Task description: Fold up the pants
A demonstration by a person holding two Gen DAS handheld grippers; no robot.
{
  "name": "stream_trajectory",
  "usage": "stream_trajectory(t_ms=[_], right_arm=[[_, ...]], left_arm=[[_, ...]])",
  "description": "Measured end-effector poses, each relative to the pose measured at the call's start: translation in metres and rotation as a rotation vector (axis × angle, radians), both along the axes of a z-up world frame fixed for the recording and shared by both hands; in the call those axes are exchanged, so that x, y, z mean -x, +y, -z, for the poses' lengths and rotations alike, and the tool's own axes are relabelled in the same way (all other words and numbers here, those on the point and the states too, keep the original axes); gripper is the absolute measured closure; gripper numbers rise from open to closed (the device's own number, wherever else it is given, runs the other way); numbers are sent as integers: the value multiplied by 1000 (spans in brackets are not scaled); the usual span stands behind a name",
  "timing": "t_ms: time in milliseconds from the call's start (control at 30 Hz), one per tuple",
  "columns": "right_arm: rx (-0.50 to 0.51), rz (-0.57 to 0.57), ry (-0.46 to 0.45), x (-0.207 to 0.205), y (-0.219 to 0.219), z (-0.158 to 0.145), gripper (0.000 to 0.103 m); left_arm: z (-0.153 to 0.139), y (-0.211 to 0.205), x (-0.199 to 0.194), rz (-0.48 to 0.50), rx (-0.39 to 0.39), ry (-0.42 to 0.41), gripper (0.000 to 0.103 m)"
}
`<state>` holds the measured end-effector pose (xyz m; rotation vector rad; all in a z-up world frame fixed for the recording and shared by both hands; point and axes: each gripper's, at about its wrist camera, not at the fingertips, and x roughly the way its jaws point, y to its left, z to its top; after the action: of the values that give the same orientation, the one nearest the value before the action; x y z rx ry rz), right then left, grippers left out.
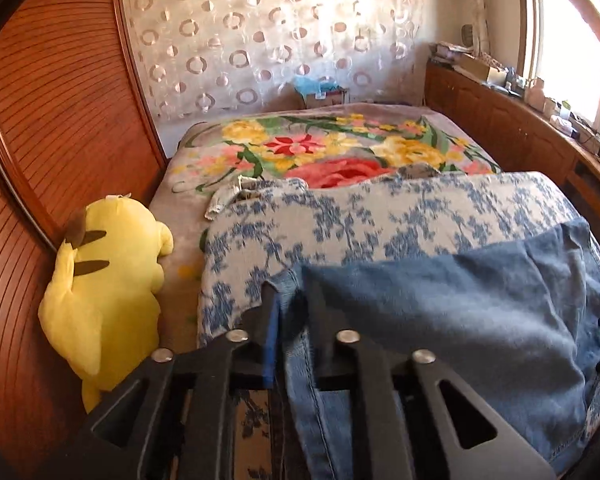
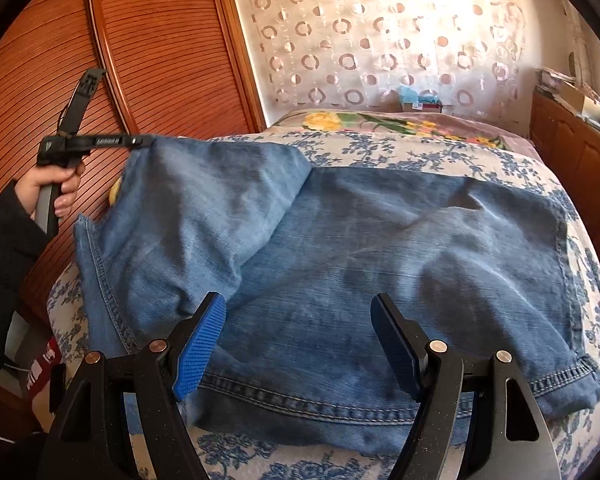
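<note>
The pants [image 2: 380,264], blue denim jeans, are lying on the bed [image 2: 440,152] over a white cover with blue flowers [image 1: 380,216], their long axis running across the bed from its left side to its right, parallel to the near edge. The hemmed end [image 2: 572,380] is sitting at the near right corner of the cover, while the left part is being lifted off the bed and is slanting up toward the left edge. The left tongs [image 2: 142,141] are gripping that raised corner of denim, their jaws standing narrow with the cloth pinched between them; in the left wrist view the fabric is running between the two fingers [image 1: 268,320]. A hand [image 2: 54,188] in a dark sleeve is holding the handle of those tongs in front of the wooden slatted doors [image 2: 60,60]. The right tongs [image 2: 298,320] are hovering wide over the near edge of the jeans, blue pads apart with nothing between them. A yellow plush toy [image 1: 108,280] is sitting at the bed's left edge. Beyond the cover a flowered blanket [image 1: 320,148] is covering the far end of the bed, where a small box with something blue in it [image 1: 324,94] is standing; what it is, I cannot tell.
</note>
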<state>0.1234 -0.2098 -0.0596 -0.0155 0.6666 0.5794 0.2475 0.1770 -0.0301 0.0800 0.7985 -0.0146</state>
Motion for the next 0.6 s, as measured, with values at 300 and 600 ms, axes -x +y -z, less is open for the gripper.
stream_trajectory(t_ms=[300,600], right_arm=[[-11,63,-8,5,-25,-2,26],[10,143,-12,17,-60,-2,26]], left_arm=[[-11,-31,39,82,32,-99,24],[-12,-95,68,215,94,-139,24]])
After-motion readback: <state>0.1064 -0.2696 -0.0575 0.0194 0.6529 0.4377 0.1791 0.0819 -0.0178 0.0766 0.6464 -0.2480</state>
